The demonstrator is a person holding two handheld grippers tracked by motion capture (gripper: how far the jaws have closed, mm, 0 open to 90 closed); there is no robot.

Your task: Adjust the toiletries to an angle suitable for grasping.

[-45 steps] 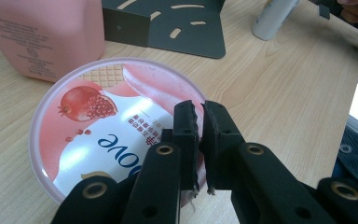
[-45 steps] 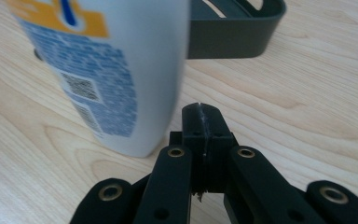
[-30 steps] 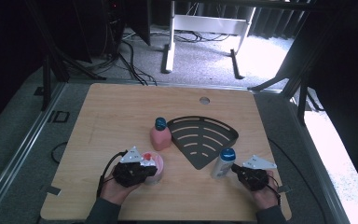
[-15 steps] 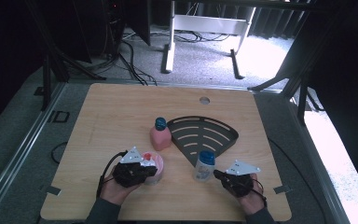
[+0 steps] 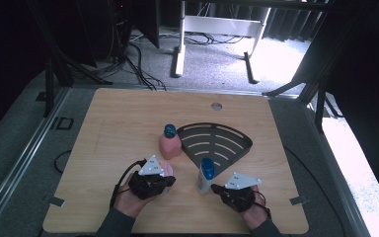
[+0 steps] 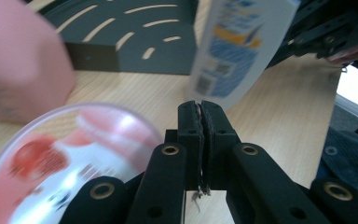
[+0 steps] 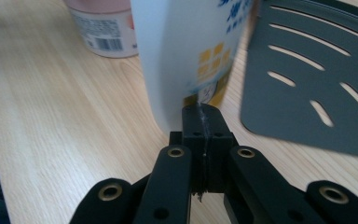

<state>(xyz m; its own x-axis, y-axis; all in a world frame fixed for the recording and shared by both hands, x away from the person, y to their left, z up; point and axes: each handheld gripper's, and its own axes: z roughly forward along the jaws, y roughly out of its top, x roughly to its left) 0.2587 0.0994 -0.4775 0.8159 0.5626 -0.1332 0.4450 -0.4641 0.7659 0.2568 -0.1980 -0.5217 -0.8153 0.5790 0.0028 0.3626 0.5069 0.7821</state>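
Pressing its two black jaws flat together with nothing between them, your right claw points straight at the foot of the white plastic bottle with a blue cap. The tips sit low against the bottle's wall, touching it or all but touching; the right gripper view does not settle which. So the bottle lies dead ahead of this claw, just off the tips, with its long axis running up from the light wooden counter, roughly upright. Any coming move looks like a push with closed tips, not a grasp, so keep the contact low or the bottle may tip.

Your left claw is also closed, jaws together and empty. It is close, but your right claw is the nearer to the bottle, which rises between the two hands, ahead of the left tips. Just beside the left claw lies a round pink tub with a clear lid and a red picture on it.

That bottle has a flat-sided white body and a blue and yellow printed label. Farther out, a pink bottle with a blue cap stands against the left edge of the dark fan-shaped slotted tray, and the white bottle stands on the counter just off that tray's near corner.
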